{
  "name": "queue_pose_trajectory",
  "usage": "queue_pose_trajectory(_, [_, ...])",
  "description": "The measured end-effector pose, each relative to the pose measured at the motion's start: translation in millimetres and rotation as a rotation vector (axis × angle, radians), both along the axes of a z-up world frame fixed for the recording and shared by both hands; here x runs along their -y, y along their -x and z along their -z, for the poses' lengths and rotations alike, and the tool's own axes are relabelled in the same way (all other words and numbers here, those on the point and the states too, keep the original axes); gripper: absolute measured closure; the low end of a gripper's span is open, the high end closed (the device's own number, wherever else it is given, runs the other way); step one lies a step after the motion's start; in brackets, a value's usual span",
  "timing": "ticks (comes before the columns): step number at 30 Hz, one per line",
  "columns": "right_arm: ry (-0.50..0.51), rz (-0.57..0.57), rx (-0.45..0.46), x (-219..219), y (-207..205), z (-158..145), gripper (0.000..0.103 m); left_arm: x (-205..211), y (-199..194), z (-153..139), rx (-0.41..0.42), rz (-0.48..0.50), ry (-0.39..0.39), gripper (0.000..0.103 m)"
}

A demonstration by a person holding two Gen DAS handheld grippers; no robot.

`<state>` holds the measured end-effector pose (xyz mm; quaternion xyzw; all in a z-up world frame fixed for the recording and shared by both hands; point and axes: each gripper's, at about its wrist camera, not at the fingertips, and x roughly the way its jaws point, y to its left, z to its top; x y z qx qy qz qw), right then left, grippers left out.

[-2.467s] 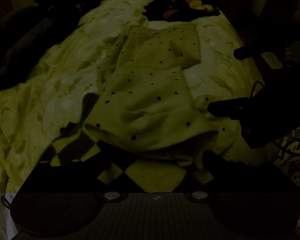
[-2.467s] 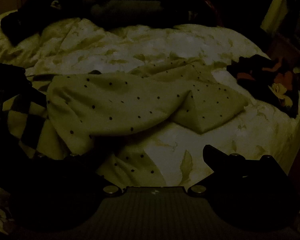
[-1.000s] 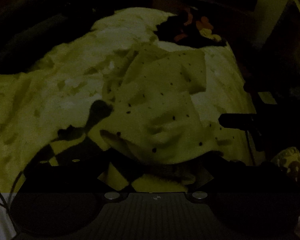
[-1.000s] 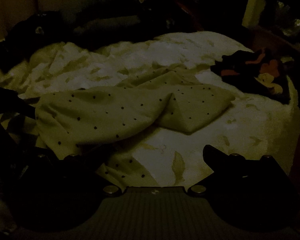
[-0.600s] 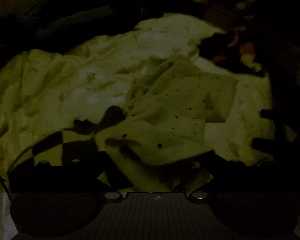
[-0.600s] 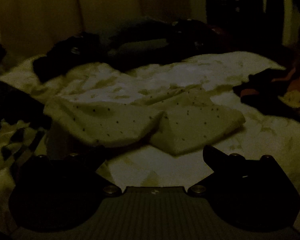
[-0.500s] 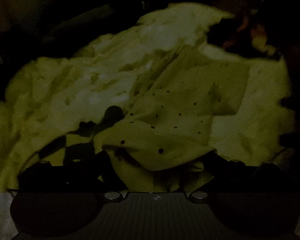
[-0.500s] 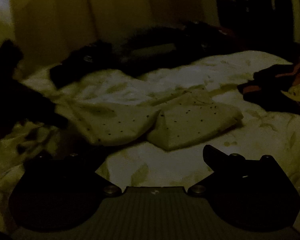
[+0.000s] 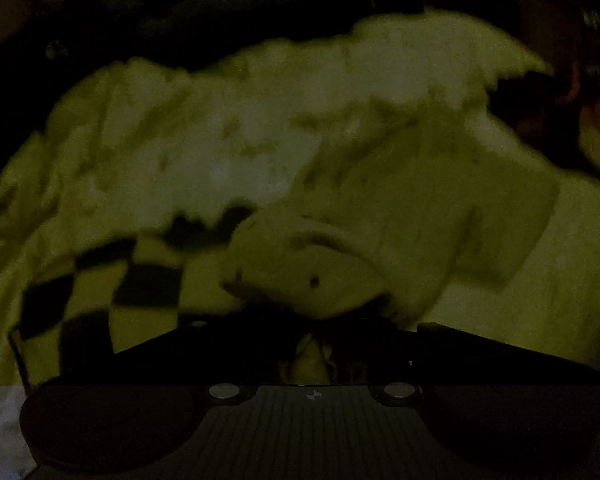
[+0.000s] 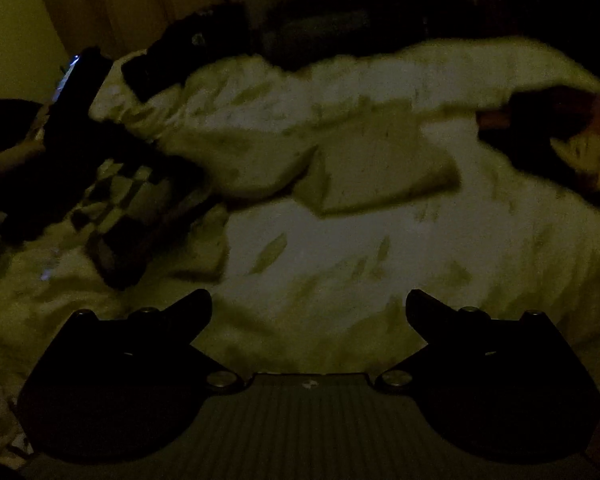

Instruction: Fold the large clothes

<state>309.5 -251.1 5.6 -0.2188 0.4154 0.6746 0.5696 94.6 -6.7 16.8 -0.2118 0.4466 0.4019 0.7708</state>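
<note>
Two dim, blurry views show a bed (image 10: 340,248) with a pale dotted garment (image 9: 380,216) lying across it. Only the left view shows the left hand-held gripper (image 9: 312,340) up close: its fingers are pinched together on a bunched edge of the dotted garment, right beside a black-and-white checkered cloth (image 9: 148,288). Only the right view shows the right hand-held gripper (image 10: 308,304) hanging over the bare bed cover, fingers spread wide, holding nothing. Dark clothes (image 10: 180,60) sit at the far end.
</note>
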Motion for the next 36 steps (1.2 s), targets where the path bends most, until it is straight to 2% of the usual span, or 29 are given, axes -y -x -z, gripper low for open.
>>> queue_pose_trajectory(4, [0.115,0.059,-0.028,2,-16,-35,0.002,55,-28,-76,0.266,-0.006,-0.057,0.053])
queue_pose_trajectory(6, [0.154,0.140,-0.022,0,-37,-59,0.002,92,-47,-101,0.400,0.014,-0.008,0.053])
queue_pose_trajectory(7, [0.171,0.178,-0.007,-3,-48,-69,0.002,110,-62,-107,0.426,0.067,0.001,0.053])
queue_pose_trajectory(9, [0.191,0.231,0.047,-10,-65,-82,0.002,131,-84,-99,0.425,0.106,0.059,0.044])
queue_pose_trajectory(10, [0.217,0.278,0.122,-14,-79,-89,0.001,133,-92,-85,0.397,0.097,0.104,0.043])
queue_pose_trajectory(11, [0.262,0.306,0.182,-19,-87,-90,0.001,131,-94,-70,0.357,0.059,0.136,0.032])
queue_pose_trajectory(13, [0.344,0.339,0.244,-28,-105,-89,0.001,117,-86,-47,0.283,-0.023,0.193,0.030])
queue_pose_trajectory(14, [0.358,0.344,0.249,-31,-110,-89,0.001,105,-69,-40,0.275,-0.063,0.182,0.022])
queue_pose_trajectory(15, [0.371,0.343,0.249,-37,-114,-90,0.001,95,-53,-37,0.270,-0.092,0.150,0.003])
queue_pose_trajectory(18, [0.389,0.309,0.216,-61,-104,-87,0.001,61,11,-41,0.176,-0.251,-0.001,0.000])
queue_pose_trajectory(21, [0.385,0.249,0.169,-93,-74,-84,0.001,19,82,-60,0.134,-0.327,-0.160,0.000])
queue_pose_trajectory(22, [0.385,0.216,0.156,-106,-61,-81,0.001,3,109,-72,0.098,-0.359,-0.217,0.000])
queue_pose_trajectory(24, [0.380,0.174,0.127,-124,-40,-76,0.001,-25,156,-96,0.054,-0.537,-0.312,0.000])
queue_pose_trajectory(26, [0.361,0.112,0.105,-136,-28,-72,0.001,-41,225,-125,0.108,-0.779,-0.402,0.000])
queue_pose_trajectory(28, [0.361,0.054,0.128,-145,-20,-69,0.001,-38,289,-145,0.181,-0.963,-0.525,0.000])
queue_pose_trajectory(29, [0.367,0.025,0.140,-150,-17,-67,0.001,-34,318,-151,0.183,-1.042,-0.574,0.000])
queue_pose_trajectory(30, [0.371,0.007,0.142,-152,-18,-65,0.001,-32,341,-153,0.164,-1.091,-0.591,0.000])
queue_pose_trajectory(31, [0.377,-0.013,0.133,-153,-19,-64,0.001,-32,367,-153,0.137,-1.112,-0.575,0.000])
queue_pose_trajectory(32, [0.382,-0.027,0.123,-153,-22,-62,0.001,-37,384,-153,0.118,-1.093,-0.525,0.000])
queue_pose_trajectory(33, [0.395,-0.048,0.112,-153,-26,-59,0.001,-43,400,-153,0.059,-1.032,-0.418,0.000])
queue_pose_trajectory(34, [0.403,-0.060,0.110,-154,-29,-57,0.001,-47,407,-156,-0.039,-0.970,-0.335,0.000])
queue_pose_trajectory(35, [0.412,-0.080,0.116,-152,-33,-56,0.001,-46,407,-165,-0.103,-0.936,-0.314,0.000])
queue_pose_trajectory(36, [0.412,-0.092,0.127,-151,-37,-55,0.001,-38,408,-177,-0.125,-0.914,-0.338,0.000])
